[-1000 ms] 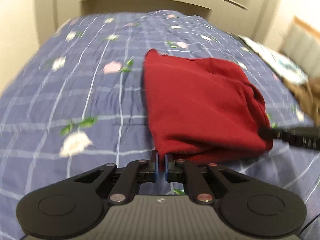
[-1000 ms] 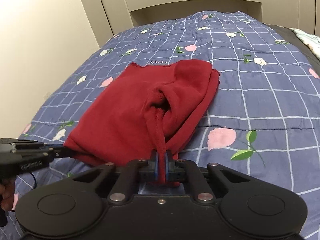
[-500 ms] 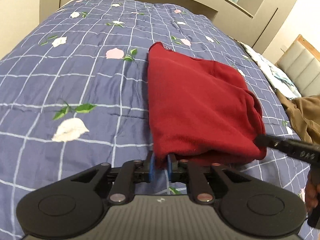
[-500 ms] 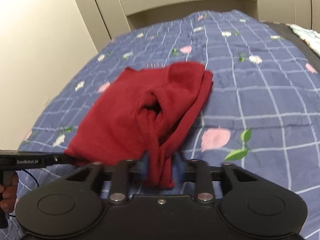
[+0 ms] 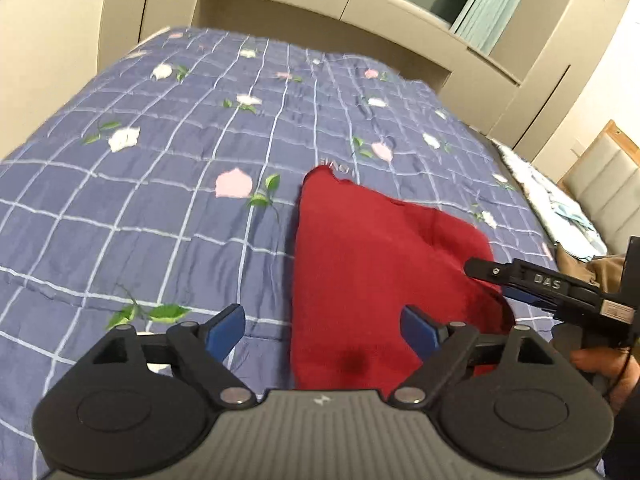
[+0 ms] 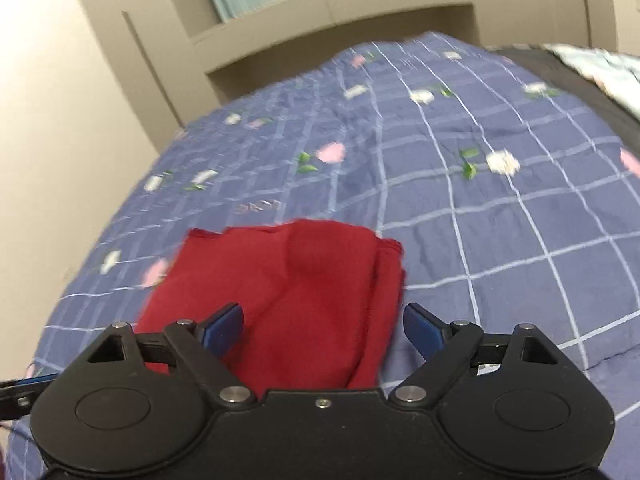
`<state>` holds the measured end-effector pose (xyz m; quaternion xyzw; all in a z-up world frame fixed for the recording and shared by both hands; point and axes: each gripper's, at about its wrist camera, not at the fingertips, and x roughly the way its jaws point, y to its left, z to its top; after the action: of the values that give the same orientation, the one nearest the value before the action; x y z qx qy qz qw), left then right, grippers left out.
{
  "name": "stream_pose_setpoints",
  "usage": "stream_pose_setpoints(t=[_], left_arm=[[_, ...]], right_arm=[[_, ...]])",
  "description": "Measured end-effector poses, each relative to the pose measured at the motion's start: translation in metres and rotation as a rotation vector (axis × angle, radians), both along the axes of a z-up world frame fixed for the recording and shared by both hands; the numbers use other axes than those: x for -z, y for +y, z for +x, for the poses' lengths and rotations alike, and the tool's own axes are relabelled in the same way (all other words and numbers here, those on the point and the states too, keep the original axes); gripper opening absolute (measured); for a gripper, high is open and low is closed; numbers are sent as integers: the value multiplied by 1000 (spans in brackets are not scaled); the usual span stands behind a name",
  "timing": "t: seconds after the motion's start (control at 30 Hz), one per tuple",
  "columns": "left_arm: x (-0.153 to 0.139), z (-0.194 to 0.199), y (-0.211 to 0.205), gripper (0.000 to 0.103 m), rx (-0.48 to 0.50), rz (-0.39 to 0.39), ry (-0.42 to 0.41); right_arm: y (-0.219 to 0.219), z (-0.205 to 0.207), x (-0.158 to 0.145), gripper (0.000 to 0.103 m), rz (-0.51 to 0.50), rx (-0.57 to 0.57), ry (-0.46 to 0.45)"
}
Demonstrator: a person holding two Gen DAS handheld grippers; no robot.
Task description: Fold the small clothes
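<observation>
A folded dark red garment (image 5: 368, 280) lies flat on the blue checked bedspread (image 5: 160, 200). My left gripper (image 5: 322, 330) hangs just above its near edge, jaws opening wide, blue pads clear of the cloth. In the right wrist view the same red garment (image 6: 304, 300) lies below my right gripper (image 6: 322, 326), whose jaws are also opening and press on nothing. The right gripper (image 5: 532, 284) shows at the right of the left wrist view, over the garment's right corner. The garment's near edge is hidden behind both gripper bodies.
A beige headboard unit (image 5: 360, 8) with shelves stands at the far end of the bed. A light patterned cloth (image 5: 560, 208) and a brown garment (image 5: 600, 272) lie at the bed's right side. A wall (image 6: 60, 140) runs along the left.
Both grippers let go of the red garment's near edge and spread wide. Both pulled back from it, and the cloth now lies flat on the bed.
</observation>
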<state>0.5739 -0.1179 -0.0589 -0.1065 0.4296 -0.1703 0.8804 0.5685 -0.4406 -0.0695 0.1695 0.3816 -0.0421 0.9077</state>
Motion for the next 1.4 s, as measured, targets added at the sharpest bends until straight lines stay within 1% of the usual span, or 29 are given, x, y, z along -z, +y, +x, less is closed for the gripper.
stream_pose_setpoints(t=[0.07,0.1,0.13,0.17,0.23,0.3,0.33,0.4,0.43,0.5,0.57,0.67,0.77,0.97,1.13,1.2,1.23,1.3,1.33,1.37,1.4], left_arm=[[11,9,-7,87,38,29,45],[17,13,-12,83,57,60,63],[25,15,-16,83,73,97,82],[32,15,-19,83,86,112,97],[37,13,-17,86,81,100,106],[36,12,-15,92,70,89,112],[35,13,-14,93,65,86,113],[31,15,-13,100,57,83,110],[28,16,-12,101,55,80,105],[23,24,-15,102,52,66,87],[19,32,-20,102,56,55,70],[19,48,-31,102,81,56,67],[23,58,-40,102,105,59,65],[37,68,-50,102,146,78,108],[42,71,-50,102,153,73,135],[43,72,-49,102,154,68,148],[43,72,-48,102,153,65,153],[44,73,-48,102,153,63,164],[43,74,-48,102,154,63,169],[43,74,-48,100,154,64,173],[42,74,-48,95,157,63,177]], right_arm=[[-4,2,12,85,-20,13,32],[-6,1,17,85,-17,12,36],[-8,-1,21,87,-9,12,29],[-10,-3,23,88,-5,9,23],[-11,-4,22,89,-7,-1,17],[-14,-5,19,90,23,1,14],[-16,-7,17,92,51,-3,4],[-18,-14,12,100,89,-24,-18],[-17,-17,8,102,106,-43,-33],[-15,-20,5,102,141,-93,-43],[-10,-18,6,102,166,-143,-30],[-2,-13,12,102,156,-187,5],[-1,-8,18,103,168,-177,18],[-7,-3,24,103,202,-147,20],[-10,-8,27,103,233,-126,15],[-10,-13,28,103,255,-100,10],[-10,-16,28,102,267,-83,6],[-7,-20,27,98,268,-51,1],[-5,-22,26,93,260,-44,-1],[-4,-23,25,85,260,-41,-3],[-3,-24,25,79,276,-41,-3]])
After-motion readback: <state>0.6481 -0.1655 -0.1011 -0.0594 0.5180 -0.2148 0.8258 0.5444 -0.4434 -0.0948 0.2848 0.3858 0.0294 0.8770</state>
